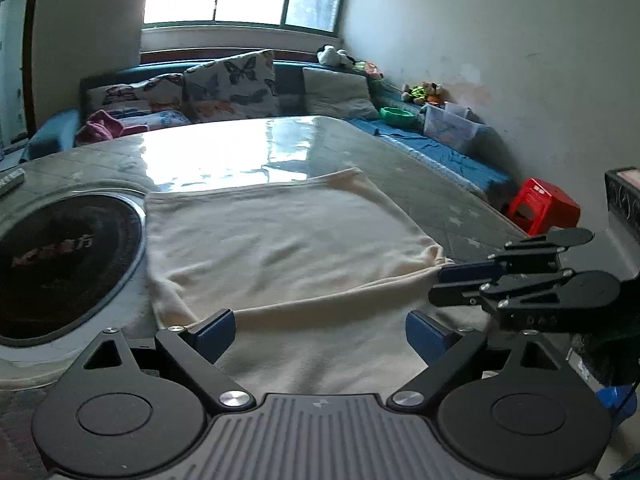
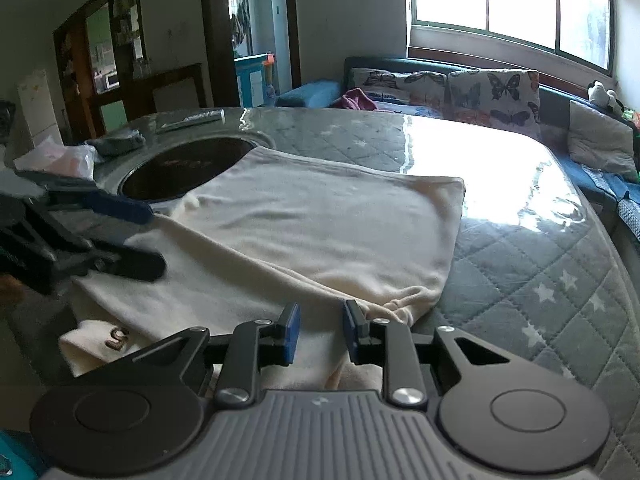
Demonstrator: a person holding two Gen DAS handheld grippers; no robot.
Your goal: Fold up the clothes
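Observation:
A cream garment (image 1: 280, 248) (image 2: 320, 220) lies on the table, its upper layer folded over and smooth. Its near edge hangs toward me, and a small brown mark (image 2: 117, 338) shows on the lower left part. My left gripper (image 1: 320, 334) (image 2: 148, 236) is wide open over the garment's near left edge, with only flat cloth under its blue pads. My right gripper (image 2: 320, 330) (image 1: 440, 284) hovers at the bunched near right corner (image 2: 404, 304). Its pads stand a narrow gap apart, and cloth shows below them, not pinched.
The table (image 2: 520, 264) has a grey quilted star cover under clear plastic. A round black hob (image 1: 60, 256) (image 2: 184, 168) is set in it, and the garment overlaps its rim. A remote (image 2: 192, 119) lies at the back. A sofa with butterfly cushions (image 1: 232, 84) and a red stool (image 1: 540, 204) stand beyond.

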